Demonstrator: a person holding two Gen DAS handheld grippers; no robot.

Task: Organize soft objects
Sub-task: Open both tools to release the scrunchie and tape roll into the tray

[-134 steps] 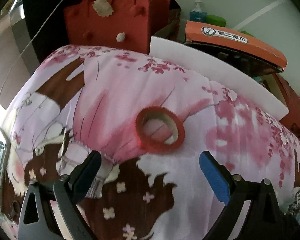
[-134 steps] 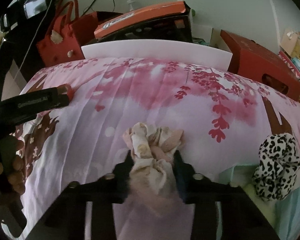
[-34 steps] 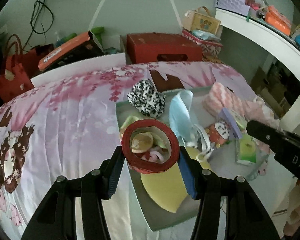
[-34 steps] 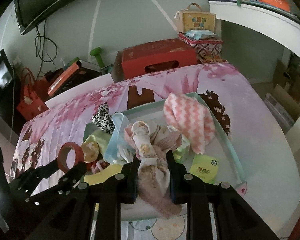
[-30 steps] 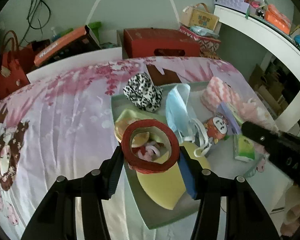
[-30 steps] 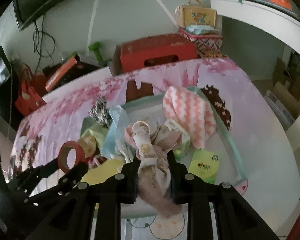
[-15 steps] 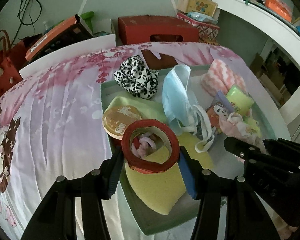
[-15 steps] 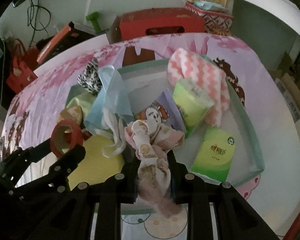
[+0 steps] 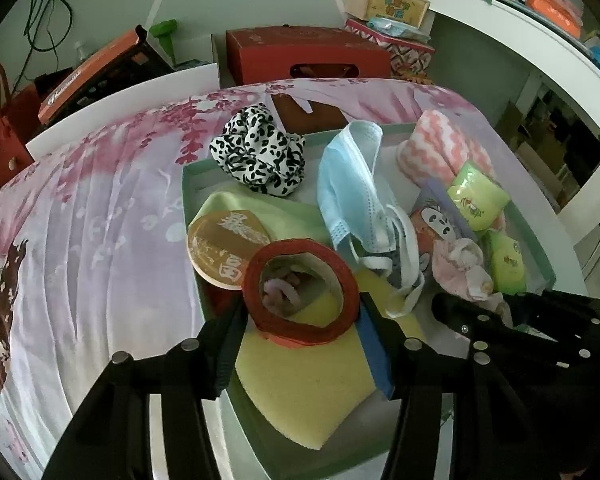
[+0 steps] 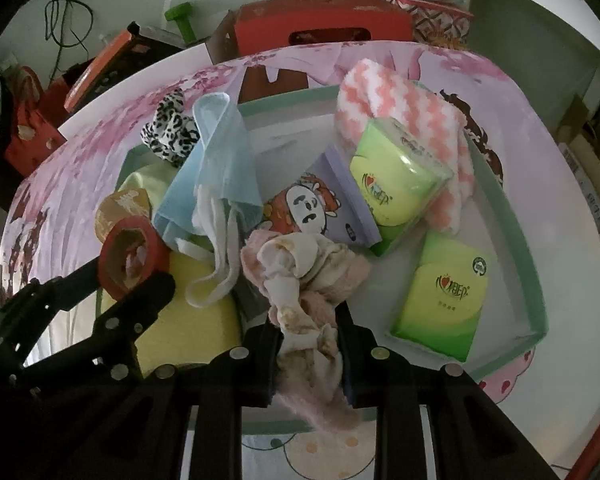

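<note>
A red tape roll [image 9: 300, 290] sits clamped between the pads of my left gripper [image 9: 302, 320], held over the near left part of a mint green tray [image 9: 188, 184]. The same roll [image 10: 130, 256] shows at the left of the right wrist view. My right gripper [image 10: 308, 344] is shut on a pink and cream cloth bundle [image 10: 304, 276], low over the tray's [image 10: 512, 240] middle. In the left wrist view that bundle [image 9: 464, 268] pokes out ahead of the right gripper's black fingers [image 9: 480, 320].
The tray holds a leopard scrunchie [image 9: 260, 156], blue face mask [image 9: 352, 192], yellow sponge [image 9: 308, 384], round gold coaster [image 9: 224, 248], pink zigzag towel [image 10: 404, 104], green tissue packs [image 10: 444, 300] and a cartoon pack [image 10: 316, 208]. Pink floral bedding [image 9: 100, 220] surrounds it; red box [image 9: 308, 56] behind.
Both grippers have come down closer over the tray, each keeping its hold. The right one tipped more steeply down, and the tray's contents now fill its view.
</note>
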